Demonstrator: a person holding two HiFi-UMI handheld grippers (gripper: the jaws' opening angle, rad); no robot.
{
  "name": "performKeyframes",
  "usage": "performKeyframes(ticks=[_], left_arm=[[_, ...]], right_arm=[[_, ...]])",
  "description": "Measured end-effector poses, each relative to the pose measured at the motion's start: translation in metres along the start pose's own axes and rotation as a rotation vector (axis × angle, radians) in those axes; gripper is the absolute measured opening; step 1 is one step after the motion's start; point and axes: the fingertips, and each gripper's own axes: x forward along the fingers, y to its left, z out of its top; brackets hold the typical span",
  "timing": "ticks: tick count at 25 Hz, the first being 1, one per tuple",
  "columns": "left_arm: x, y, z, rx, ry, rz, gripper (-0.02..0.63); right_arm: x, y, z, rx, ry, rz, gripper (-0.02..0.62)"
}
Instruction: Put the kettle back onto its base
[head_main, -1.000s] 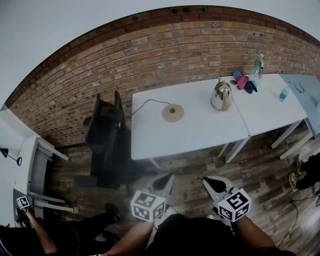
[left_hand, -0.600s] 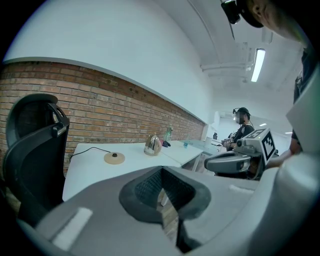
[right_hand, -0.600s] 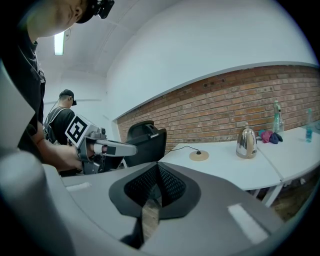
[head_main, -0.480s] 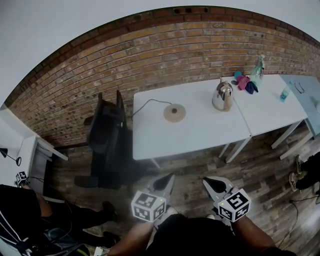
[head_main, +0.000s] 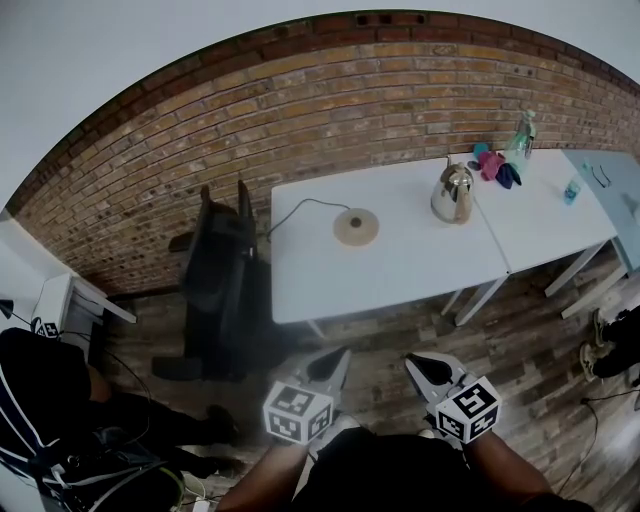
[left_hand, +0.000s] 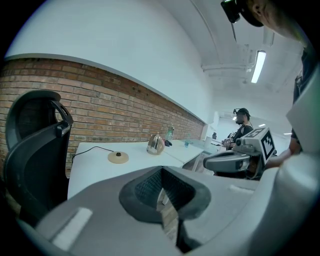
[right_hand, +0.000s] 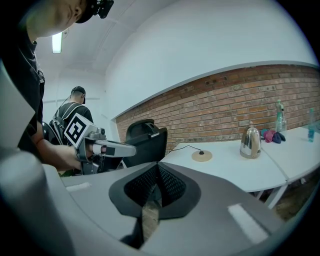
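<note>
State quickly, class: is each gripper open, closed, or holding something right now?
Left gripper: jaws closed, holding nothing.
Right gripper: jaws closed, holding nothing.

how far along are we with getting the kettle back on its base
Nothing done yet: the kettle stands on the white table, apart from its round base. In hand: nothing; left gripper and right gripper hang over the floor, jaws together, empty. To do: reach the table, grip the kettle, set it on the base.
</note>
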Motion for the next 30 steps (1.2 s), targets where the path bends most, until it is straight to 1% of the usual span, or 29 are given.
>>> performKeyframes(ticks=[15,30], left_arm=[[-0.019,0.058,0.001,-0.016,-0.012,0.012,0.001],[-0.037,0.095,-0.015,-0.021,0.014,0.016,0.000]], right_arm=[[0.054,0.022,0.007,-0.015,0.029,0.005,0.026],[0.099,0.046,0.006,-0.020,0.060,0.024,0.026]])
